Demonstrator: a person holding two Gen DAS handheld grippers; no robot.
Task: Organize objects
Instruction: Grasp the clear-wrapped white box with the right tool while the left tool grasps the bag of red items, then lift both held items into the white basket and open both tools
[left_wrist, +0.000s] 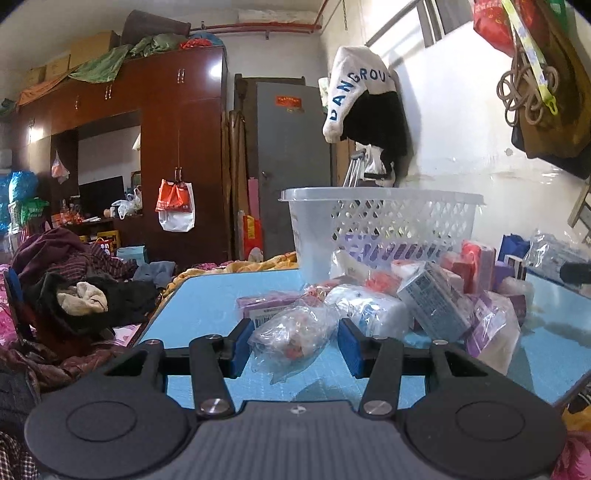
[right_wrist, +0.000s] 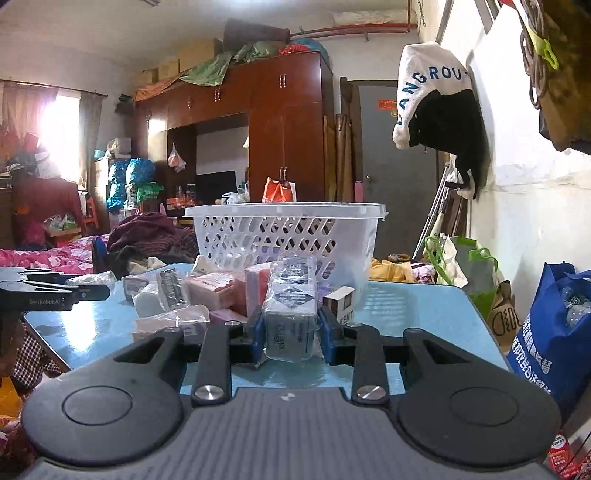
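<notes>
Landmark: the white lattice basket (left_wrist: 384, 218) stands at the far end of the blue surface (left_wrist: 207, 295); every place below is told from it.
Left tongs (left_wrist: 293, 341): clenched on a crinkled clear bag (left_wrist: 291, 334) with small red pieces inside, on the near side of the basket; both blue pads press its sides.
Right tongs (right_wrist: 290, 332): clenched on a clear-wrapped grey packet (right_wrist: 291, 314) standing upright, straight in front of the basket (right_wrist: 284, 236).
Pile: wrapped packets and small boxes (left_wrist: 436, 295) lie heaped on the surface between the basket and both tongs.
Basket contents: something pale purple shows through the lattice low down; what it is I cannot tell.
Only the left view shows: a heap of dark clothes (left_wrist: 85, 288) left of the surface, and the clear bag's contents.
Only the right view shows: the left tongs from the side (right_wrist: 92, 291) at the left edge, a bright curtained window (right_wrist: 62, 133) far left of the basket, and a blue shopping bag (right_wrist: 550, 332) right of the surface (right_wrist: 424, 314).
Both views: a white garment with blue letters (right_wrist: 432, 88) hangs on the wall above and right of the basket.
</notes>
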